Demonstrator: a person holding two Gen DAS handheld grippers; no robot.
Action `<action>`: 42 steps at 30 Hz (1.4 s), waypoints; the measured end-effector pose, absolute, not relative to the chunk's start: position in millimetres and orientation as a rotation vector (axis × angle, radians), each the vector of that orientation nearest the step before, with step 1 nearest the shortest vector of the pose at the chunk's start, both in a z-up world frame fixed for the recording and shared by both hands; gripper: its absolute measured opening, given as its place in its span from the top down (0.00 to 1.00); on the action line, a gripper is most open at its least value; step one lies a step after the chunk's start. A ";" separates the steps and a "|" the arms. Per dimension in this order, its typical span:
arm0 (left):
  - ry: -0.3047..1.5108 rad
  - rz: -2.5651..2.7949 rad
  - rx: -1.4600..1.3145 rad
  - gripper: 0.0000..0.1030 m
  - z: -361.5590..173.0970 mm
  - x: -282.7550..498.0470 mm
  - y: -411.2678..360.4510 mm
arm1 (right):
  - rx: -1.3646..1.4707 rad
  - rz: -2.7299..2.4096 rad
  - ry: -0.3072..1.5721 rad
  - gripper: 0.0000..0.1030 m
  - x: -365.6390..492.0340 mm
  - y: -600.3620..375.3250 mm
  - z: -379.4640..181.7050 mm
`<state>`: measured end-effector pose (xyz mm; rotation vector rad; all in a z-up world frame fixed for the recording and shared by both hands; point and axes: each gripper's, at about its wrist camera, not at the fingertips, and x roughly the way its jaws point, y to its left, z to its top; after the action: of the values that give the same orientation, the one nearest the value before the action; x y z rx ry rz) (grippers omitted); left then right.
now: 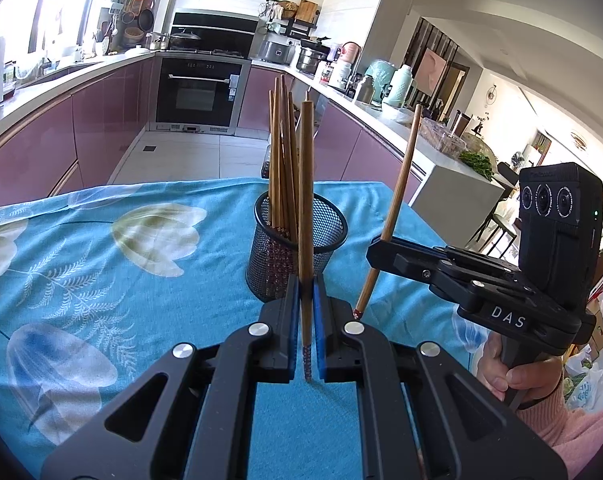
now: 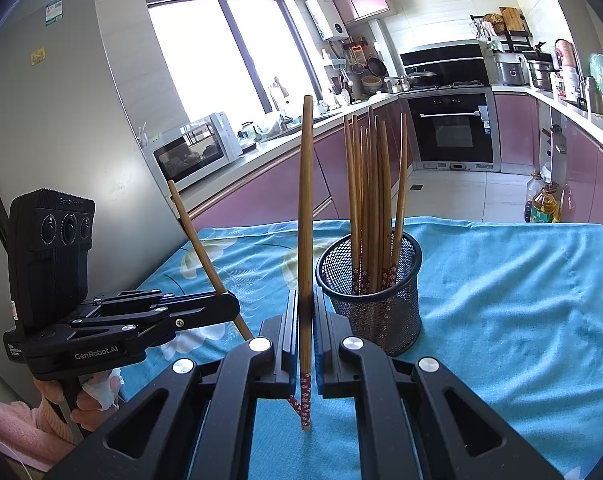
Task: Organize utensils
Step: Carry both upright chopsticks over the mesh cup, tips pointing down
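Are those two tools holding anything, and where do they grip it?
Each holds one chopstick upright near its patterned lower end: left tool its chopstick, right tool its chopstick.

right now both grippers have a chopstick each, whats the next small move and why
Probably lift the left gripper so its chopstick clears the rim of the mesh cup, then lower it in. That stick is clamped upright right beside the cup, where the other chopsticks already stand patterned end down. The right gripper can wait with its chopstick.
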<state>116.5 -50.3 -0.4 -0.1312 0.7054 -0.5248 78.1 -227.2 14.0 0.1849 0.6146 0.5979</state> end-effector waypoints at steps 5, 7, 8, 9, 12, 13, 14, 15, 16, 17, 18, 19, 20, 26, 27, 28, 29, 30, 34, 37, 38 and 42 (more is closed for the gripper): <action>0.700 -0.525 -0.129 0.93 1.8 116.7 -51.2 | 0.184 0.596 0.609 0.94 78.5 -227.3 16.5; 0.699 -0.525 -0.128 0.93 3.7 117.8 -52.1 | 0.185 0.595 0.607 0.94 78.7 -226.0 16.7; 0.698 -0.525 -0.128 0.93 3.7 117.8 -52.4 | 0.184 0.595 0.605 0.94 78.8 -225.9 16.9; 0.697 -0.525 -0.127 0.93 4.6 118.0 -53.1 | 0.185 0.594 0.604 0.94 78.5 -226.2 16.8; 0.693 -0.526 -0.124 0.93 6.8 119.2 -54.1 | 0.185 0.593 0.600 0.94 78.3 -226.9 17.2; 0.692 -0.526 -0.123 0.93 7.5 119.3 -54.5 | 0.185 0.592 0.598 0.94 78.3 -227.1 17.6; 0.691 -0.526 -0.123 0.93 7.1 119.5 -54.7 | 0.185 0.592 0.597 0.94 78.0 -227.9 18.0; 0.690 -0.526 -0.123 0.93 7.1 119.4 -54.7 | 0.185 0.592 0.596 0.94 78.2 -228.0 18.4; 0.689 -0.527 -0.122 0.93 7.6 119.6 -55.0 | 0.184 0.592 0.595 0.94 78.1 -228.1 18.7; 0.688 -0.527 -0.122 0.93 8.2 120.2 -55.3 | 0.185 0.592 0.594 0.94 78.1 -228.6 18.9; 0.687 -0.528 -0.122 0.93 8.4 120.4 -55.6 | 0.186 0.592 0.593 0.94 77.8 -229.4 19.0; 0.686 -0.528 -0.121 0.93 8.6 120.6 -55.7 | 0.185 0.591 0.592 0.94 78.3 -228.9 19.4; 0.685 -0.528 -0.120 0.93 9.1 120.8 -56.1 | 0.185 0.590 0.591 0.94 78.6 -229.6 19.8; 0.679 -0.527 -0.119 0.93 11.5 120.7 -57.0 | 0.184 0.590 0.580 0.94 78.9 -231.2 22.8; 0.677 -0.527 -0.118 0.93 12.3 121.1 -57.0 | 0.183 0.590 0.577 0.94 79.0 -231.5 23.6; 0.675 -0.527 -0.117 0.93 13.2 120.6 -57.3 | 0.183 0.590 0.575 0.94 78.8 -232.2 23.9; 0.673 -0.526 -0.116 0.93 14.1 120.5 -57.6 | 0.182 0.590 0.573 0.94 78.8 -232.6 24.4; 0.671 -0.526 -0.115 0.93 13.8 120.4 -57.6 | 0.182 0.590 0.572 0.94 78.9 -232.7 24.7; 0.664 -0.526 -0.114 0.93 15.6 120.7 -57.9 | 0.179 0.590 0.566 0.94 79.3 -232.8 26.7; 0.663 -0.527 -0.111 0.93 15.3 120.7 -58.7 | 0.177 0.591 0.564 0.94 79.6 -232.9 27.4; 0.663 -0.527 -0.110 0.93 15.6 120.8 -59.0 | 0.178 0.592 0.564 0.94 79.7 -233.0 27.5; 0.661 -0.529 -0.110 0.93 16.4 121.0 -59.8 | 0.179 0.594 0.564 0.94 79.9 -233.3 27.9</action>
<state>121.0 -59.8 16.4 -0.1101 0.6609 -0.5287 79.9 -233.3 27.9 0.1787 0.5639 0.5939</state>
